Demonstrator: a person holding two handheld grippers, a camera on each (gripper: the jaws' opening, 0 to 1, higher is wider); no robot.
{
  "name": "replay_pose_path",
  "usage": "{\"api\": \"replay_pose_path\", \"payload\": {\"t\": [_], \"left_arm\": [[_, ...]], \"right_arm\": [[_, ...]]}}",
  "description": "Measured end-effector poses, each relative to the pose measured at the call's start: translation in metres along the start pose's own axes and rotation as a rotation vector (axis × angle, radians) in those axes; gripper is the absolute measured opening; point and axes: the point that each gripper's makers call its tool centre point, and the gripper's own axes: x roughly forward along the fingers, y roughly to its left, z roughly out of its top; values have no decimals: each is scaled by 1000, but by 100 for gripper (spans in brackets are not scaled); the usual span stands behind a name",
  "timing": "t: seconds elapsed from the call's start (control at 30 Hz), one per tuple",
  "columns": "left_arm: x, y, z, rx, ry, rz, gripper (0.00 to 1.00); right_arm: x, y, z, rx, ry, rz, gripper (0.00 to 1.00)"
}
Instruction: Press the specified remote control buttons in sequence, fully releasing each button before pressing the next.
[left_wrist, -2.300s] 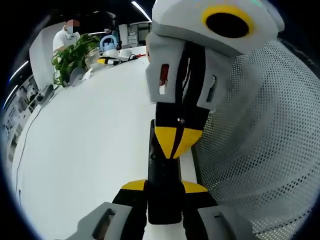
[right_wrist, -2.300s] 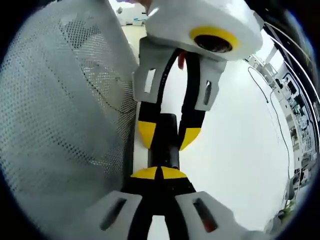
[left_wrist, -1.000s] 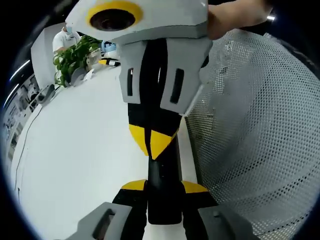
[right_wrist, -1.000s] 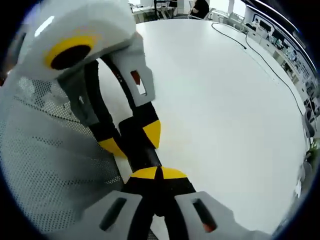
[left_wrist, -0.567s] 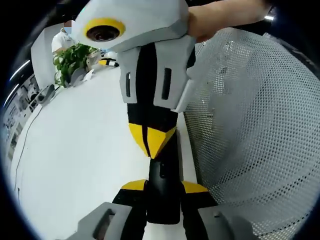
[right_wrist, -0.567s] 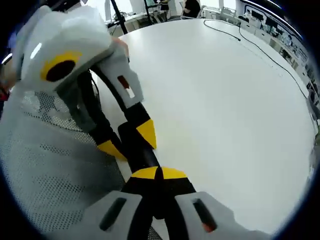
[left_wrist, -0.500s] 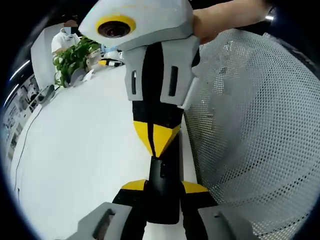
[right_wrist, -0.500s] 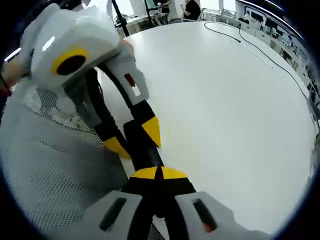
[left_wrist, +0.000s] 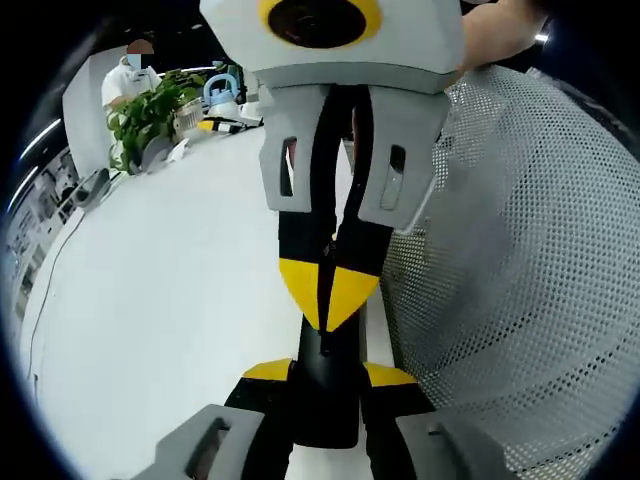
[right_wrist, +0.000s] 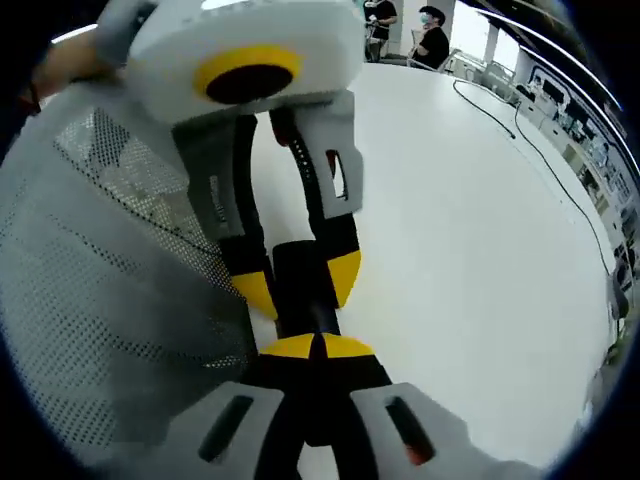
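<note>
In the left gripper view the left gripper (left_wrist: 326, 372) holds the near end of a black remote control (left_wrist: 327, 385) between its yellow-tipped fingers, clamped on both long sides. The right gripper (left_wrist: 327, 300) comes down from the top of that view, its fingers drawn together into one yellow point that rests on the remote's upper face. A hand (left_wrist: 497, 35) shows behind it at the top right.

The right gripper view shows the reverse: the right gripper (right_wrist: 316, 347) with its tips closed together on the remote control (right_wrist: 303, 290), and the left gripper (right_wrist: 298, 283) across from it, its fingers on either side of the remote.

The remote lies on a white counter (left_wrist: 170, 270), just beside a grey perforated mesh surface (left_wrist: 520, 280). A potted plant (left_wrist: 148, 110) and a seated person (left_wrist: 130, 75) are at the counter's far end. A cable (right_wrist: 540, 150) trails over the counter in the right gripper view, with people (right_wrist: 430, 30) standing beyond. No writing can be read.
</note>
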Motion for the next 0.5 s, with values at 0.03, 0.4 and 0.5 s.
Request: {"api": "replay_pose_path", "payload": {"t": [0.03,0.4,0.5], "left_arm": [[0,0,0,-5,-2,-1,26],[0,0,1,-20,-8,-7,26],[0,0,1,-16,-9,-5,26]], "right_arm": [[0,0,-1,-35,10,3,0],[3,2,1,-226,47,-21,0],[2,1,1,-202,26,-19,0]]}}
